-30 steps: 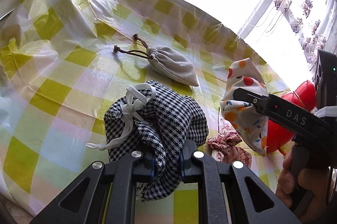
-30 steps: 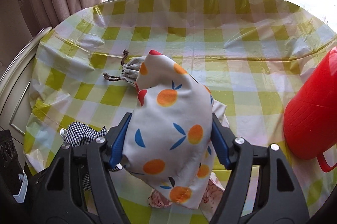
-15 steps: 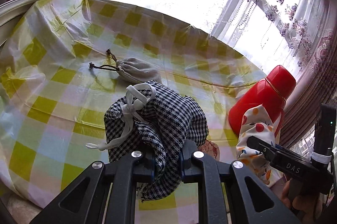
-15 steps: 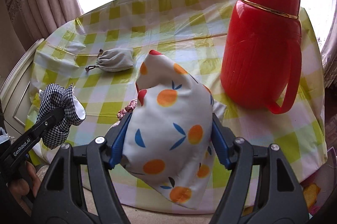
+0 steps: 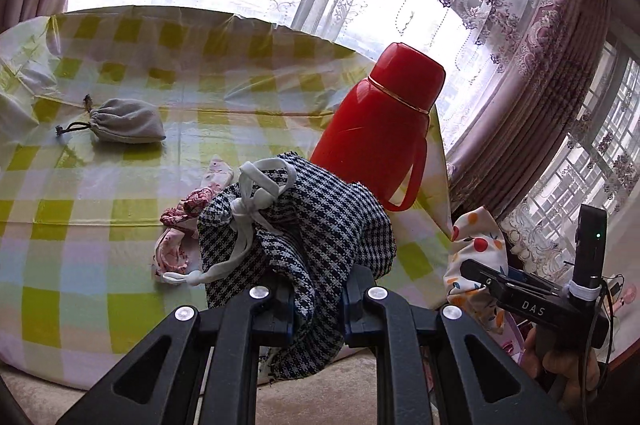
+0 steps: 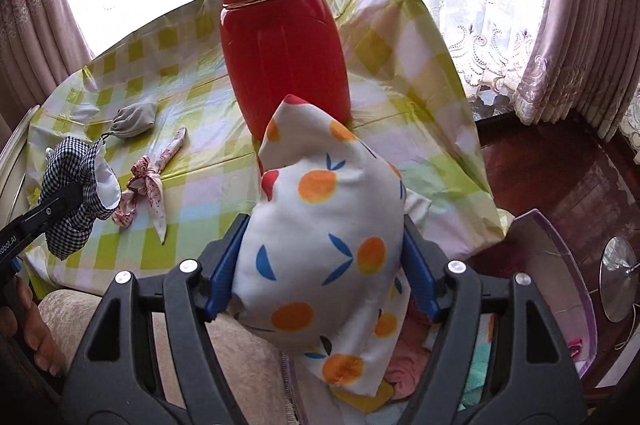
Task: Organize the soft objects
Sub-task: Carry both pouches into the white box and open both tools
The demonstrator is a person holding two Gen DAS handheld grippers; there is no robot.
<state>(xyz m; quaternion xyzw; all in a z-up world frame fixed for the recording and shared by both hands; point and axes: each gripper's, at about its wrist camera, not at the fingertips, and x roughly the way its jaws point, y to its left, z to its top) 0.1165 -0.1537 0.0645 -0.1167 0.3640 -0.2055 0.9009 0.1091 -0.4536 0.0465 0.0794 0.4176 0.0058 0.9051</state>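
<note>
Black-and-white houndstooth drawstring pouch [image 5: 304,225] with white cord, pinched between the jaws of the left gripper [image 5: 318,299], held off the near edge of the table [image 5: 80,225], which wears a yellow-and-white checked plastic cloth. White fabric bag printed with oranges and blue leaves [image 6: 328,249] clamped between the blue-padded jaws of the right gripper [image 6: 320,277], held beyond the table's near right corner, over a clear plastic bin [image 6: 560,265] with coloured cloth items inside; contents too hidden to identify. Small grey drawstring pouch [image 5: 128,121] lying on its side near the far left part of the table, dark cord trailing left. Pink floral knotted fabric strip [image 6: 148,181] flat on the table near its near edge, between grey pouch and houndstooth pouch. Tall red plastic thermos with handle and gold band [image 6: 280,37] upright near the right edge. Lace curtains and window behind.
</note>
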